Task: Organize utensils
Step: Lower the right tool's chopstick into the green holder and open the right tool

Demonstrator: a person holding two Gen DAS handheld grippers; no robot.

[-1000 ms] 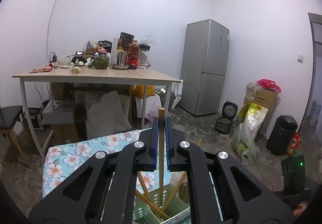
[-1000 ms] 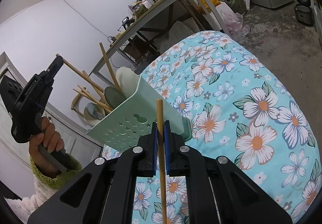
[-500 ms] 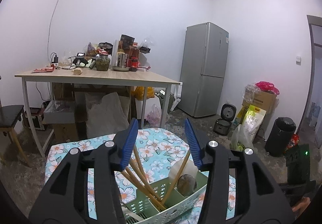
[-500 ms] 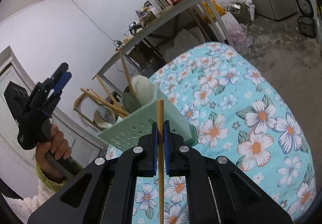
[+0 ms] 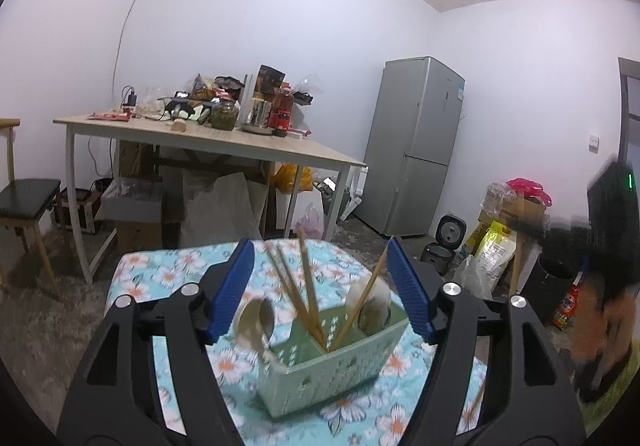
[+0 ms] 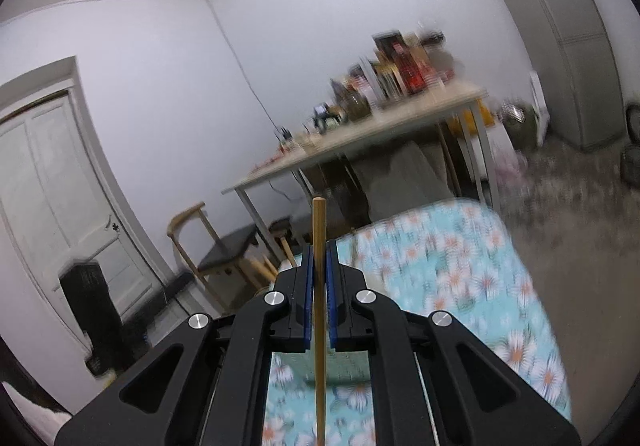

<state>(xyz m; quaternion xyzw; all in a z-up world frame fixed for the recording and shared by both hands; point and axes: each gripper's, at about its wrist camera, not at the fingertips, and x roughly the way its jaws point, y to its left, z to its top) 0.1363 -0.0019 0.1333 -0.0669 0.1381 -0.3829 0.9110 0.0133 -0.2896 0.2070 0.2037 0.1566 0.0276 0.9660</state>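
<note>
Left gripper point(image 5: 322, 288) just opened, empty, right gripper point(image 6: 319, 270) clamping chopstick point(image 6: 319, 286), labels perhaps unreadable.

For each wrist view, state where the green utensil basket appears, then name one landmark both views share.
Left wrist: the green utensil basket sits low at centre on the floral cloth, between the left gripper's open fingers.
Right wrist: not identifiable; the right gripper blocks that area.
Shared landmark: the cluttered wooden table.

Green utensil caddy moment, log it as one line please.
left tongs: open, empty, jaws just opened | right tongs: shut on wooden chopstick | green perforated plastic caddy: holds chopsticks, spoons
</note>
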